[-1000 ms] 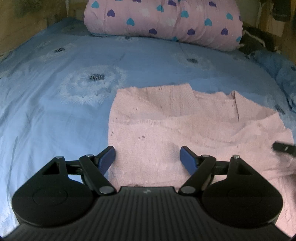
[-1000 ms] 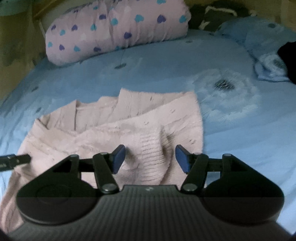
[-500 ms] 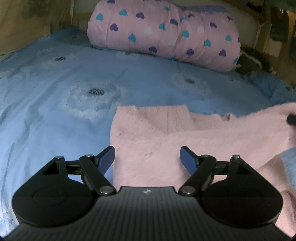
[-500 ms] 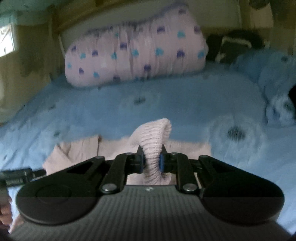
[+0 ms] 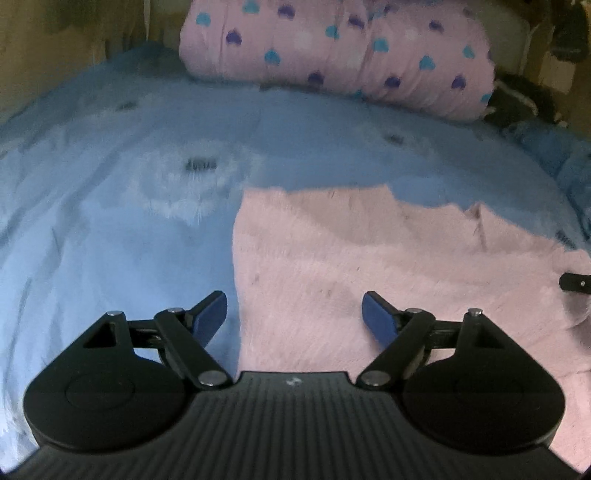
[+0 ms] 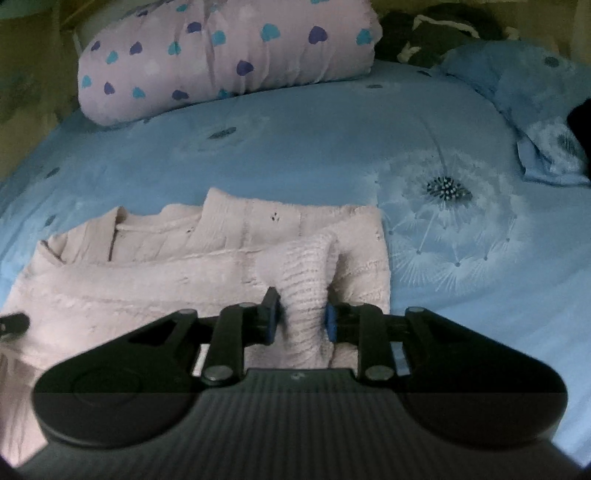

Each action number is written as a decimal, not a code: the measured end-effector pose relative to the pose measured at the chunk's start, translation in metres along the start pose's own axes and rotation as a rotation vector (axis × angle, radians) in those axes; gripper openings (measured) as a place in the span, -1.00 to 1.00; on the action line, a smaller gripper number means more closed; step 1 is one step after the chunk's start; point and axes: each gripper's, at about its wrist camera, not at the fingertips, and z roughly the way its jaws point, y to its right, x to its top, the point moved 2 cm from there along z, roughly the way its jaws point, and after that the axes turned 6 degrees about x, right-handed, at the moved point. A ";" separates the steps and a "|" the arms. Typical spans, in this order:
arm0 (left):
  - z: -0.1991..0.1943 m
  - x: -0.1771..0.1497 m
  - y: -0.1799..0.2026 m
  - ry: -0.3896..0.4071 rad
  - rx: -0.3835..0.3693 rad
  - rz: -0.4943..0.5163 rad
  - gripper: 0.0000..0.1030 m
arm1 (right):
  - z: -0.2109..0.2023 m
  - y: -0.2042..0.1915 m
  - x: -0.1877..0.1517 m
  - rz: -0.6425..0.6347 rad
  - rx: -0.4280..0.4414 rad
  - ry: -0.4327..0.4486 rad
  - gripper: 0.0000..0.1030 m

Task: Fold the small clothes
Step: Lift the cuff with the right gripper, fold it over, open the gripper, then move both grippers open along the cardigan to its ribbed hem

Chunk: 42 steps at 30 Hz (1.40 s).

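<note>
A small pink knitted sweater [image 5: 369, 266] lies partly folded on the blue bedsheet [image 5: 110, 221]. My left gripper [image 5: 294, 314] is open and hovers low over the sweater's left edge, holding nothing. In the right wrist view the sweater [image 6: 147, 280] spreads to the left, and my right gripper [image 6: 301, 321] is shut on a ribbed fold of it [image 6: 306, 273] that bunches up between the blue pads. The tip of the right gripper [image 5: 576, 283] shows at the right edge of the left wrist view.
A pink rolled quilt with hearts [image 5: 332, 55] lies across the head of the bed. A crumpled blue blanket [image 6: 535, 110] and dark clothing [image 6: 436, 33] sit at the far right. A wall [image 5: 55, 55] borders the left side.
My right gripper shut on a fold of the sweater, lifted it, then brought it back down low over the garment. My left gripper stayed open over the left edge.
</note>
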 end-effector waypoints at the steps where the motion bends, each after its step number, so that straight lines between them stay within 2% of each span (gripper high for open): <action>1: -0.006 0.002 0.001 0.030 -0.005 0.001 0.63 | -0.008 -0.002 0.002 -0.005 -0.005 0.017 -0.42; 4: -0.013 0.006 0.004 0.077 -0.008 0.009 0.63 | -0.028 -0.009 0.005 -0.031 -0.025 0.077 -0.40; 7: -0.005 0.003 0.008 0.039 0.000 0.032 0.63 | -0.038 -0.013 0.003 -0.036 -0.032 0.102 -0.40; 9: 0.007 -0.002 0.011 -0.009 0.033 0.055 0.63 | -0.036 -0.013 0.000 -0.034 -0.008 0.094 -0.40; 12: 0.020 -0.010 0.008 -0.061 0.048 0.047 0.64 | -0.020 -0.013 -0.007 -0.052 -0.042 0.038 -0.42; 15: 0.023 -0.009 0.005 -0.070 0.038 0.038 0.64 | -0.003 -0.003 -0.016 -0.038 -0.084 -0.006 -0.37; 17: 0.023 -0.010 0.005 -0.067 0.036 0.035 0.64 | -0.001 0.007 -0.019 -0.004 -0.057 0.019 -0.29; 21: 0.017 -0.007 0.005 -0.059 0.034 0.032 0.64 | -0.010 0.014 -0.019 0.059 -0.028 0.035 -0.26; 30: -0.021 -0.013 -0.001 -0.033 0.006 0.042 0.64 | -0.080 0.010 -0.034 0.104 -0.003 0.095 -0.22; 32: -0.033 -0.019 -0.004 -0.031 0.004 0.050 0.64 | -0.095 0.008 -0.039 0.095 0.002 0.099 -0.17; 35: -0.050 -0.027 -0.007 -0.042 0.020 0.076 0.64 | -0.116 0.002 -0.049 0.069 0.002 0.098 -0.08; 42: -0.105 -0.048 -0.027 -0.038 0.067 0.128 0.64 | -0.154 -0.004 -0.079 0.057 0.019 0.081 -0.07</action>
